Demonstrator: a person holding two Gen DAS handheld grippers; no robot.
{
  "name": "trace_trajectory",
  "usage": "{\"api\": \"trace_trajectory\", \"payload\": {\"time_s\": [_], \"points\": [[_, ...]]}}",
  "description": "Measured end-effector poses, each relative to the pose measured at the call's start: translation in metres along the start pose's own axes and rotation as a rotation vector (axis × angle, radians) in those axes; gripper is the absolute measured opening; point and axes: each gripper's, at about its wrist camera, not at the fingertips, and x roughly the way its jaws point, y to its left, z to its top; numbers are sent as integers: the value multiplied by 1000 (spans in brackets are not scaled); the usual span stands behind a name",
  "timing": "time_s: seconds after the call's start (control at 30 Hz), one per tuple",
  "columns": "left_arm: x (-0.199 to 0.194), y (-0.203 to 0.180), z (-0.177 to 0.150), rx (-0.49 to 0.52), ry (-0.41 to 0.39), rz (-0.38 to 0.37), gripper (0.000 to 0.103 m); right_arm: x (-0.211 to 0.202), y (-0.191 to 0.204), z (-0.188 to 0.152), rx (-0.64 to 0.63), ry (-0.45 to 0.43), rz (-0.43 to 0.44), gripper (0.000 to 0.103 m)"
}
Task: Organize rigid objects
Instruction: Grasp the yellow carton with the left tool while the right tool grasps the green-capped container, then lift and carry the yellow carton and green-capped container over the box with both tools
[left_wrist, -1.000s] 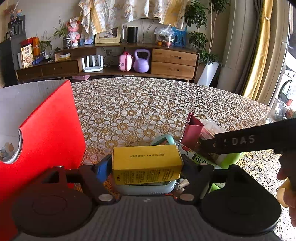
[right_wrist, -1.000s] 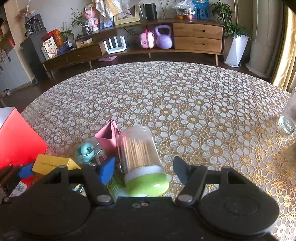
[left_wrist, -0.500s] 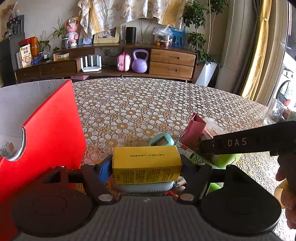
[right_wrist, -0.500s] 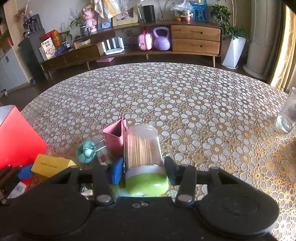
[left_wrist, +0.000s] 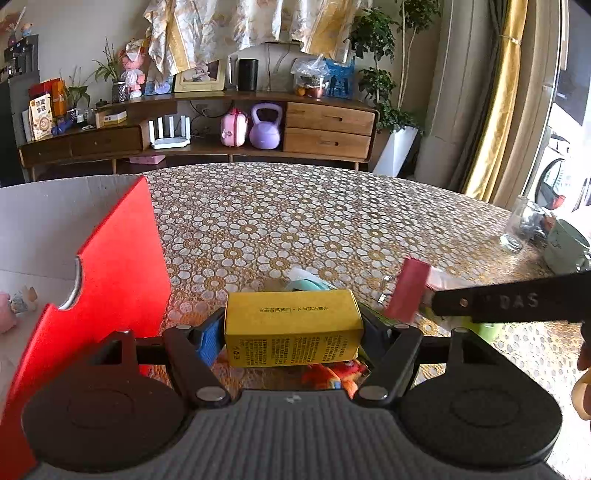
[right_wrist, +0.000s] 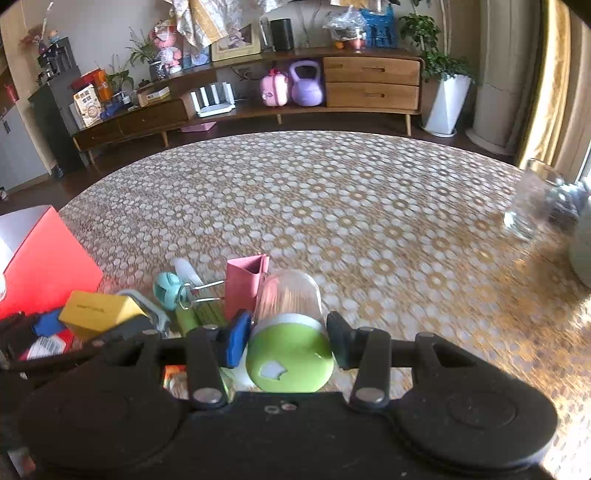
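Note:
My left gripper (left_wrist: 291, 330) is shut on a yellow box (left_wrist: 291, 326) and holds it above the table, beside the red storage box (left_wrist: 107, 280). The yellow box also shows in the right wrist view (right_wrist: 98, 308). My right gripper (right_wrist: 288, 338) is shut on a clear toothpick jar with a green lid (right_wrist: 290, 332), lifted a little off the floral tablecloth (right_wrist: 351, 206). A pink binder clip (right_wrist: 243, 284), a teal clip (right_wrist: 168, 288) and green items lie in a pile between the grippers.
The red box (right_wrist: 44, 266) is open at the left with a small toy inside (left_wrist: 22, 301). A glass (right_wrist: 528, 199) and a pale pot (right_wrist: 583, 243) stand at the table's right edge. A sideboard stands behind the table.
My right gripper closed on the toothpick jar and raised it. My left gripper lifted the yellow box higher off the pile.

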Motion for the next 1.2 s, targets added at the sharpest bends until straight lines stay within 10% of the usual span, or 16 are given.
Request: {"api": "trace_trajectory", "payload": {"time_s": [0.1,0.2,0.57,1.2], "points": [[-10,-1,0,7,3,-14,73,-17,-1,-6,-27,-6,-22,10],[-21,-3,0,13,5,-32,73,-29,-4,-10,-12,2,-12,1],[-50,-5,-4,41,5,-86,73,-52,-25,-19,-10,-48,-47,53],[-29,-6,-15,46,42,-115,73,30,-48,-2,104,47,-42,50]]}}
